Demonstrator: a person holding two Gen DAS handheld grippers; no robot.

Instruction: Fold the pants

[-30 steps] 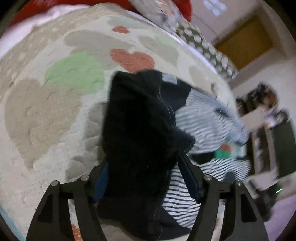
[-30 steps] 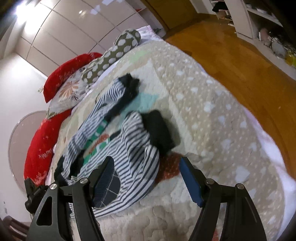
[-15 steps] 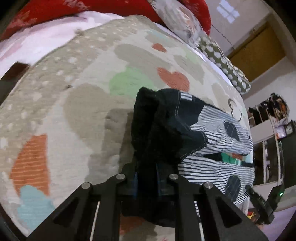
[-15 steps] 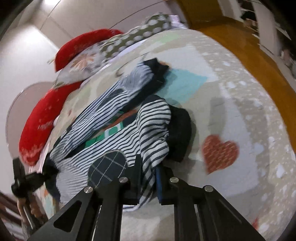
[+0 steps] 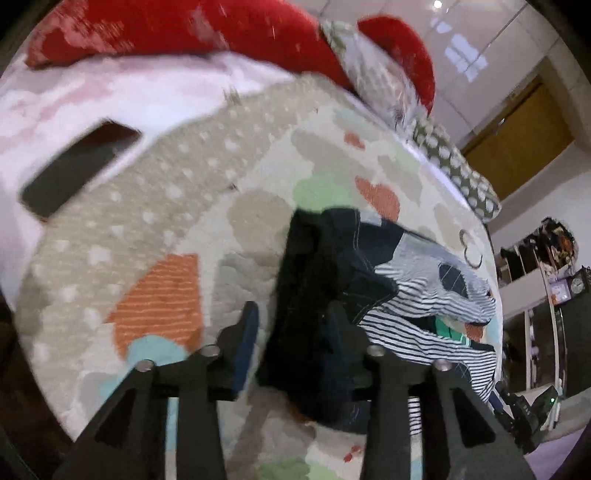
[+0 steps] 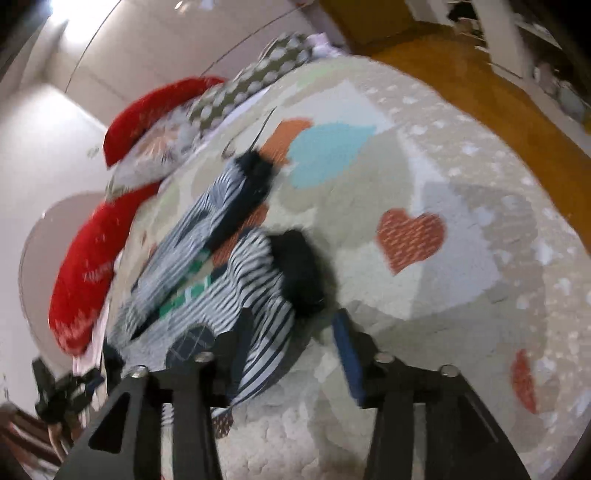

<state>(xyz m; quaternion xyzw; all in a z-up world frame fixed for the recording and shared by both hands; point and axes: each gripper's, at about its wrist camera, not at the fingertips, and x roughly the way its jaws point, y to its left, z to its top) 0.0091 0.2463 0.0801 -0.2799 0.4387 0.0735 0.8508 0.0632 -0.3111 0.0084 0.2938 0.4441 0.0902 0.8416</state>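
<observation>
The pants (image 5: 417,317) are white with dark stripes and a dark waistband (image 5: 317,280), and lie crumpled on a beige bedspread (image 5: 155,206) with coloured hearts. My left gripper (image 5: 291,343) is open, its jaws either side of the dark waistband fabric. In the right wrist view the pants (image 6: 221,280) lie with both legs stretched away and a dark cuff (image 6: 299,273) at the near leg's end. My right gripper (image 6: 291,350) is open, the striped leg lying between the jaws near the left finger.
Red pillows (image 5: 207,33) and a dotted pillow (image 5: 458,173) line the head of the bed. A dark phone (image 5: 77,170) lies on the white sheet at left. Wooden floor (image 6: 498,92) and shelves lie beyond the bed's edge.
Both grippers were shut on the pants half a second ago and have opened now. The fabric has dropped back onto the bedspread.
</observation>
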